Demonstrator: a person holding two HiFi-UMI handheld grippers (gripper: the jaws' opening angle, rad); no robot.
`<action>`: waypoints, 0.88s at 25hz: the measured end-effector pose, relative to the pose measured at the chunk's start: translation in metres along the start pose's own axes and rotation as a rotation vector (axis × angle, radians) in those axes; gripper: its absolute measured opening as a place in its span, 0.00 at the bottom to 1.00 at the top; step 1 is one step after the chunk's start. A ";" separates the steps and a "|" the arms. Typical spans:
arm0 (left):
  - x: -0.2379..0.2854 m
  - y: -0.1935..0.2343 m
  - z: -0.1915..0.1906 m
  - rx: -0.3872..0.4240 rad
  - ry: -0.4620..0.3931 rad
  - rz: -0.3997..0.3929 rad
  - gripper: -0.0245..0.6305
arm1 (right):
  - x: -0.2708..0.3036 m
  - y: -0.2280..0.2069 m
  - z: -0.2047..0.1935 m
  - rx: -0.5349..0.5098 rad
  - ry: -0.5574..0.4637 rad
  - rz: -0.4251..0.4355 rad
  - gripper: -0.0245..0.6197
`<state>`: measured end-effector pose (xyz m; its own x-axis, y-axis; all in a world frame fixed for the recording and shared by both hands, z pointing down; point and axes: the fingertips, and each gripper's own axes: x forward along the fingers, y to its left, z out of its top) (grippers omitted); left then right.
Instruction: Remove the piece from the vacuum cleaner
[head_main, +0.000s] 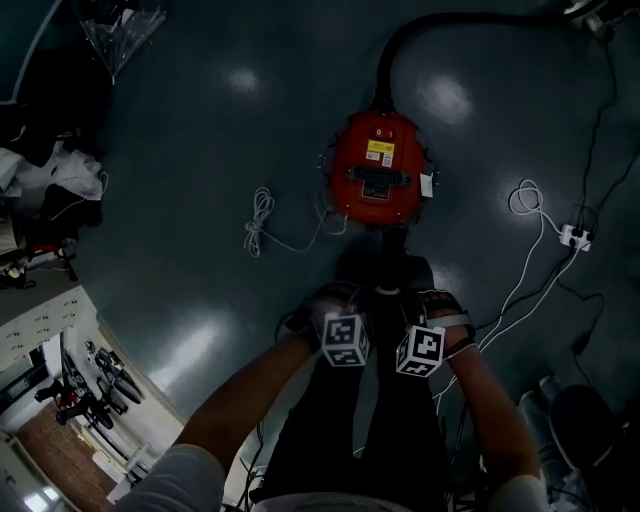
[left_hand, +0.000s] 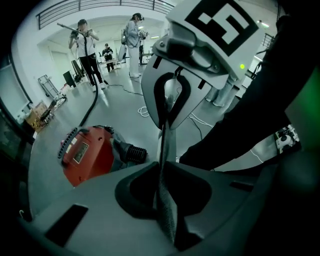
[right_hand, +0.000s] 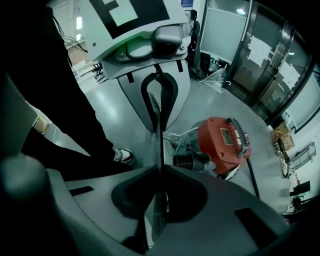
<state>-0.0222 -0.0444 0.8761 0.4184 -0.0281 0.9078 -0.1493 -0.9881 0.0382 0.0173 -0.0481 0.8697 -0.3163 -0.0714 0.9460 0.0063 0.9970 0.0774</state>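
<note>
Red vacuum cleaner (head_main: 376, 170) on the floor, left gripper (left_hand: 164, 150) and right gripper (right_hand: 156, 135) facing each other, both jaws pressed together, nothing between them.

Dark glossy floor (head_main: 180, 130). Carries directly: red vacuum cleaner (head_main: 377, 168), black hose (head_main: 400, 45) leading off its far side; coiled white cable (head_main: 259, 222) near its left; white power strip (head_main: 574, 237) well apart, right; heap of clothing (head_main: 55, 185) at left edge.
</note>
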 end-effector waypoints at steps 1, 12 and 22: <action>-0.016 -0.006 0.004 0.005 -0.002 0.000 0.09 | -0.016 0.004 0.008 0.009 -0.003 -0.007 0.10; -0.195 -0.092 0.051 0.065 0.015 -0.015 0.09 | -0.195 0.073 0.088 0.107 -0.038 -0.044 0.10; -0.287 -0.197 0.096 0.056 -0.014 -0.041 0.09 | -0.309 0.165 0.108 0.118 -0.052 -0.038 0.10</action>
<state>-0.0267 0.1435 0.5682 0.4359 0.0107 0.8999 -0.0818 -0.9953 0.0515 0.0134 0.1420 0.5562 -0.3626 -0.1111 0.9253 -0.1174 0.9904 0.0729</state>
